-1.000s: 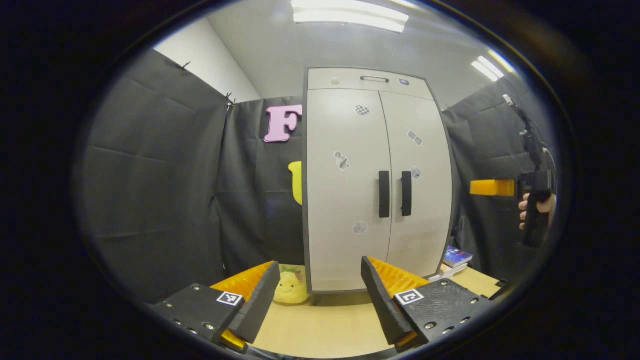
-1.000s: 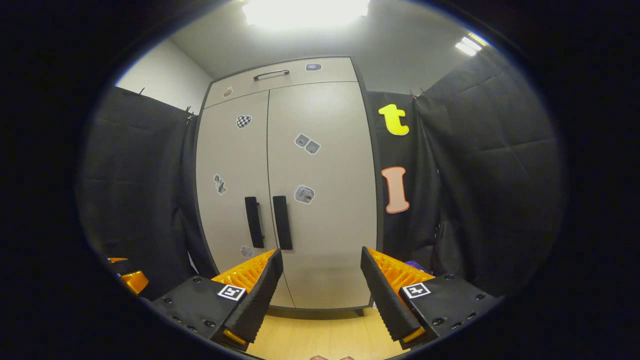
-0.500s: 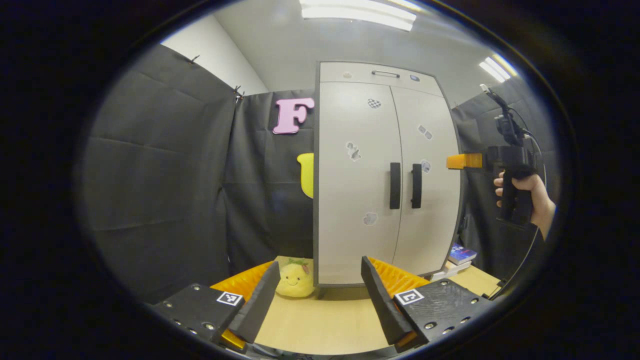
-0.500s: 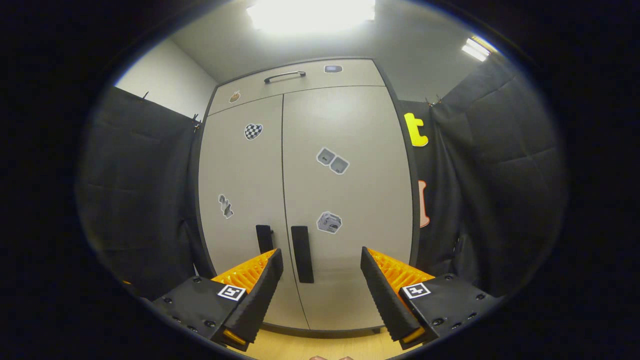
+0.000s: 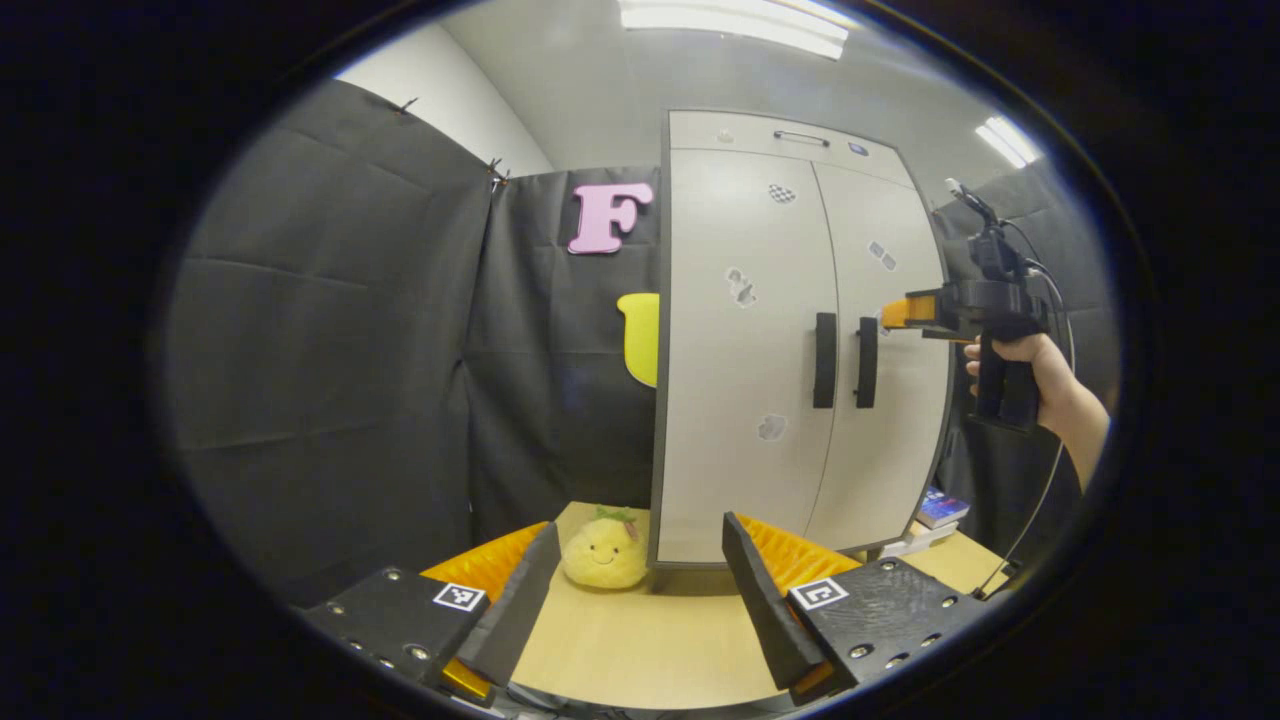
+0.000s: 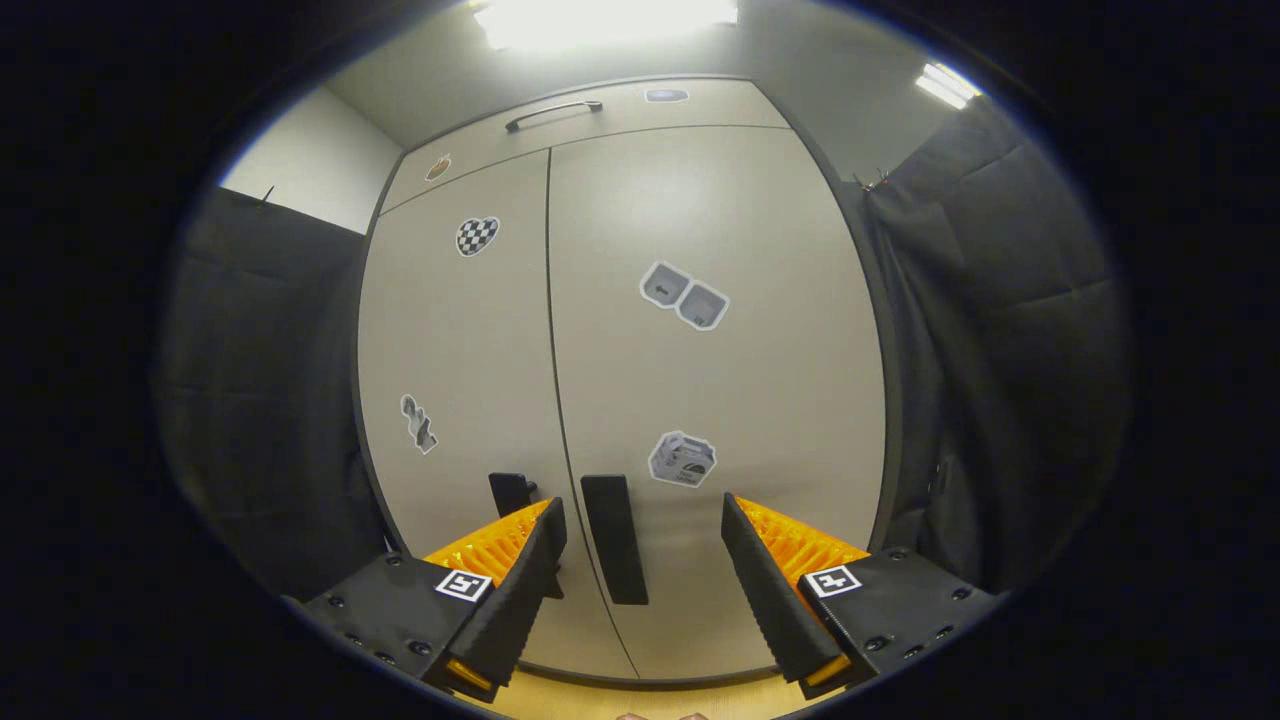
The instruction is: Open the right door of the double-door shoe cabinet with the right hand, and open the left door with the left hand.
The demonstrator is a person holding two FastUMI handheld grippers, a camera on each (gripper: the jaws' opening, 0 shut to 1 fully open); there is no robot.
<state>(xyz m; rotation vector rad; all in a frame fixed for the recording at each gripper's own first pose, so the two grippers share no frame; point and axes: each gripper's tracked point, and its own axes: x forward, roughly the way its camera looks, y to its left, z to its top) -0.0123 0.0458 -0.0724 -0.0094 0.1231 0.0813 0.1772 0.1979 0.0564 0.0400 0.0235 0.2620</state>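
Bright ceiling lights (image 5: 735, 18) are shining down from the top of the left gripper view, with another strip (image 5: 1008, 140) glowing at the upper right. In the right gripper view the main light (image 6: 605, 12) is blowing out to plain white at the top centre, and it is casting a soft sheen on the upper part of the cabinet (image 6: 700, 200). The dark cloth walls (image 5: 330, 330) are soaking up light and looking dim, with only faint creases showing. The fisheye lens is bowing the straight cabinet edges outward, more strongly toward the rim. The centre is staying sharp, while the edges are softening and darkening. A soft shadow is lying on the table (image 5: 640, 640) under the cabinet in the left gripper view.
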